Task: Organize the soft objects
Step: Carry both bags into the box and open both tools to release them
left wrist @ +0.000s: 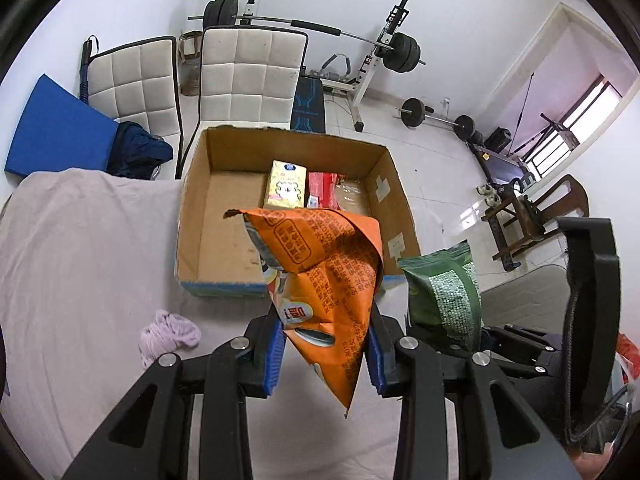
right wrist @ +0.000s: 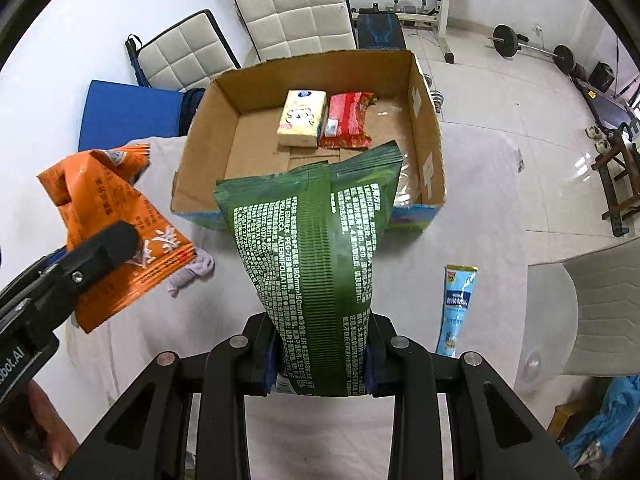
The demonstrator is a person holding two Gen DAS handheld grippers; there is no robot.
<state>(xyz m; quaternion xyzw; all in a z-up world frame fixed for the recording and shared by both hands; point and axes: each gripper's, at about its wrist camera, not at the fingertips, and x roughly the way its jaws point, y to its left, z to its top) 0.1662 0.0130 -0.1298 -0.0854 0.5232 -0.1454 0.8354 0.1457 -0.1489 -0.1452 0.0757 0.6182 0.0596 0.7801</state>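
Observation:
My left gripper [left wrist: 326, 354] is shut on an orange snack packet [left wrist: 320, 276] and holds it above the cloth-covered table, in front of an open cardboard box [left wrist: 192, 216]. My right gripper [right wrist: 320, 354] is shut on a green wipes packet [right wrist: 316, 248], held just before the same box [right wrist: 434, 152]. The orange packet also shows at the left of the right wrist view [right wrist: 116, 224], the green one at the right of the left wrist view [left wrist: 444, 292]. In the box lie a yellow tissue pack [right wrist: 302, 118] and a red packet [right wrist: 348, 120].
A lilac cloth bundle [left wrist: 168, 334] lies on the table left of the grippers. A light-blue sachet [right wrist: 456, 308] lies on the table to the right. Two white padded chairs [left wrist: 248, 76] stand behind the box, with a weight bench and barbells beyond. A white chair [right wrist: 600, 312] stands at the right.

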